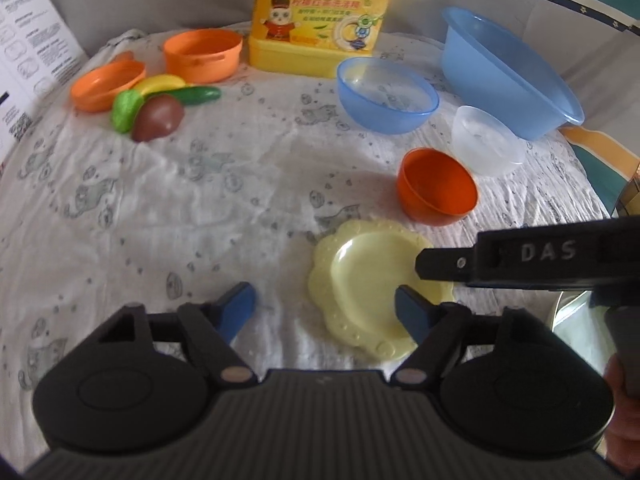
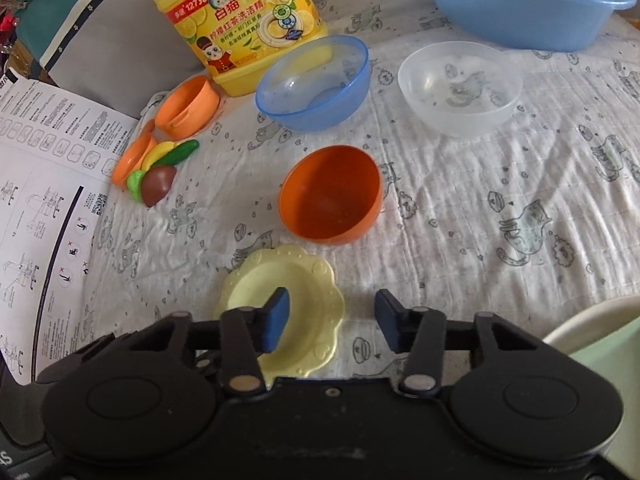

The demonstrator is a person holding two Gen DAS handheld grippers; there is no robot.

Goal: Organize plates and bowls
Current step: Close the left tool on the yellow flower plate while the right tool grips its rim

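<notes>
Soft, even daylight; both views are slightly hazy and low in contrast. Fisheye bending curves everything toward the rims. A faint shadow lies at 9 o'clock of the orange bowl (image 1: 438, 187); the detergent jug (image 1: 324, 12) looks blurred.

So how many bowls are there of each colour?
Blue: 2, the small blue bowl and the big blue basin
Orange: 1, the orange bowl
Clear: 1, the clear bowl
Total: 4
</notes>
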